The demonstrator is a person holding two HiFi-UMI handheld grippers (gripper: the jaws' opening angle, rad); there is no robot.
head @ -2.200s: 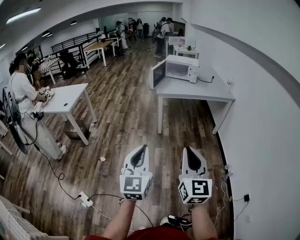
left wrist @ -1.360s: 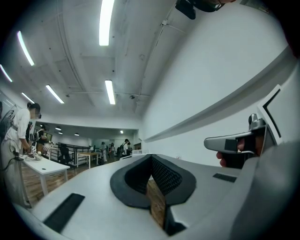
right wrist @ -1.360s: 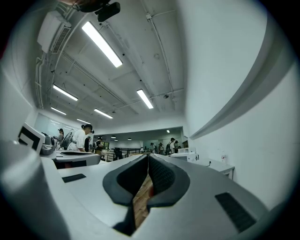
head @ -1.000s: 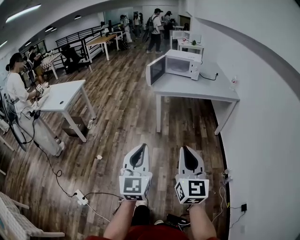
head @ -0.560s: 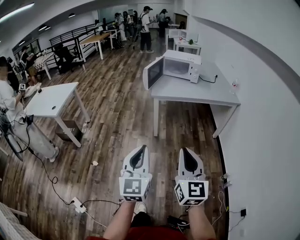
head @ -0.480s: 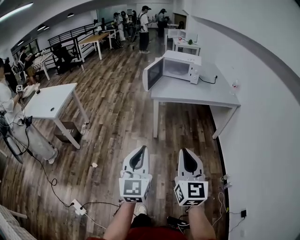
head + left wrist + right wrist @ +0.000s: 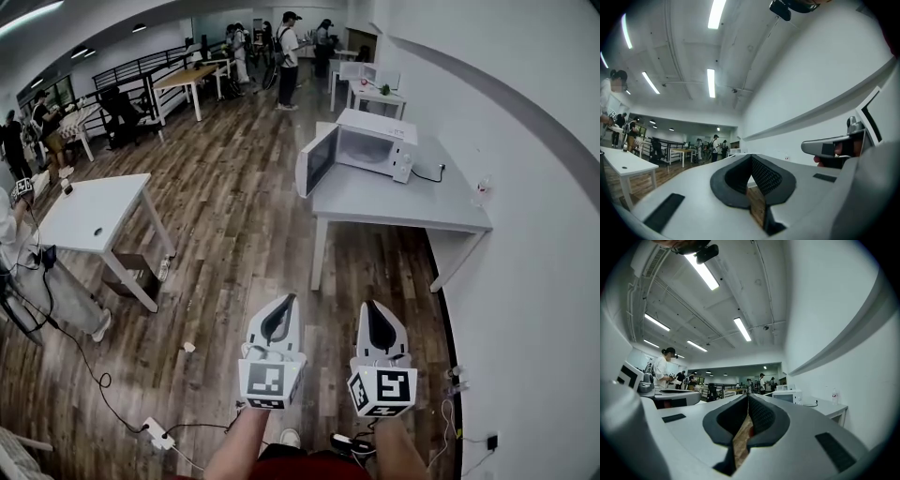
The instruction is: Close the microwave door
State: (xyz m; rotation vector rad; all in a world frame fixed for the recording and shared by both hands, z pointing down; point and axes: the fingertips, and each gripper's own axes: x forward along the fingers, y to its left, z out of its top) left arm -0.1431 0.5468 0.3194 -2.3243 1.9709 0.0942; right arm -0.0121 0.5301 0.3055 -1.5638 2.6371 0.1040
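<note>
A white microwave (image 7: 370, 150) stands on a grey table (image 7: 403, 202) against the right wall, some way ahead of me. Its door (image 7: 317, 161) hangs open to the left, out past the table's edge. My left gripper (image 7: 286, 302) and right gripper (image 7: 370, 307) are held side by side over the wood floor, well short of the table, both shut with nothing in them. In the right gripper view the microwave (image 7: 787, 396) shows small beyond the shut right gripper (image 7: 748, 397). The left gripper view shows the shut left gripper (image 7: 751, 157) and, at its right, the other gripper's body.
A clear bottle (image 7: 483, 187) stands at the grey table's right end. A white table (image 7: 84, 211) is at the left, with a power strip (image 7: 155, 431) and cables on the floor near my feet. People (image 7: 291, 37) and more tables stand far down the room.
The grey table and microwave have drawn nearer and shifted a little right in the head view. Both grippers kept their side-by-side pose and stayed shut.
</note>
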